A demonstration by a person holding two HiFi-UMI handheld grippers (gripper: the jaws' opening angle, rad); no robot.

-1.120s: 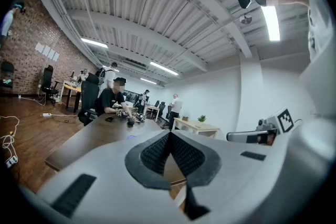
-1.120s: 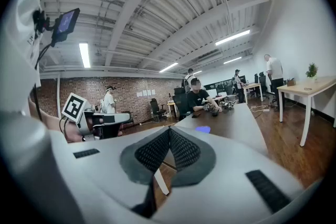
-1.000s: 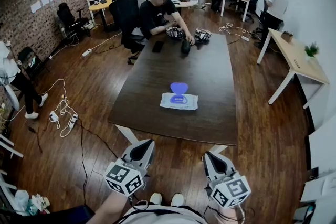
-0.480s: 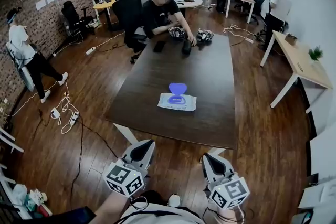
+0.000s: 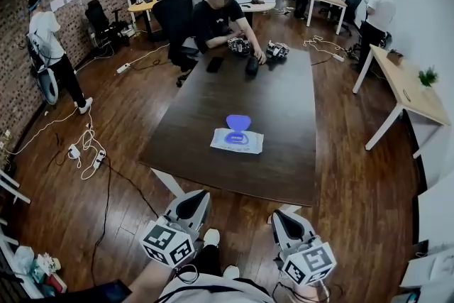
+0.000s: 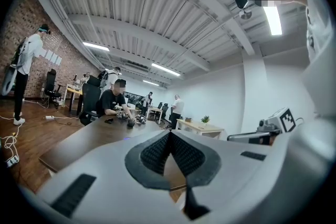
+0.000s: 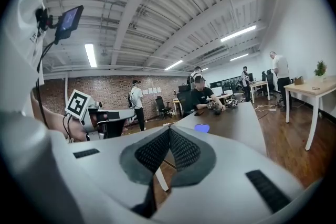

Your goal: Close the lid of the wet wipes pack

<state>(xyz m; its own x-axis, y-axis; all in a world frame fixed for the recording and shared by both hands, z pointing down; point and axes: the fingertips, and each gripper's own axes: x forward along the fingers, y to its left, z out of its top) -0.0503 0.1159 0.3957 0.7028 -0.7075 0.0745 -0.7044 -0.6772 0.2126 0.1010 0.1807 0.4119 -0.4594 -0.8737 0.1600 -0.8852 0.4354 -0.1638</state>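
Wet wipes pack (image 5: 237, 141): lying flat on desk (image 5: 277, 89), lid (image 5: 237, 122) gaping | left claw (image 5: 197, 197), right claw (image 5: 282, 215): hanging pressed together, empty, suiting a push.

Wet wipes pack (image 5: 237, 142) flat mid-table (image 5: 284, 103), blue lid (image 5: 238, 122) open. Left gripper (image 5: 193, 199) and right gripper (image 5: 282, 218) short of near edge, jaws apparently together.

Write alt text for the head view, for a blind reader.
A wet wipes pack, blue lid open, lies on a dark table; the left gripper and right gripper, both shut, hang short of it. A seated person works at the far end.
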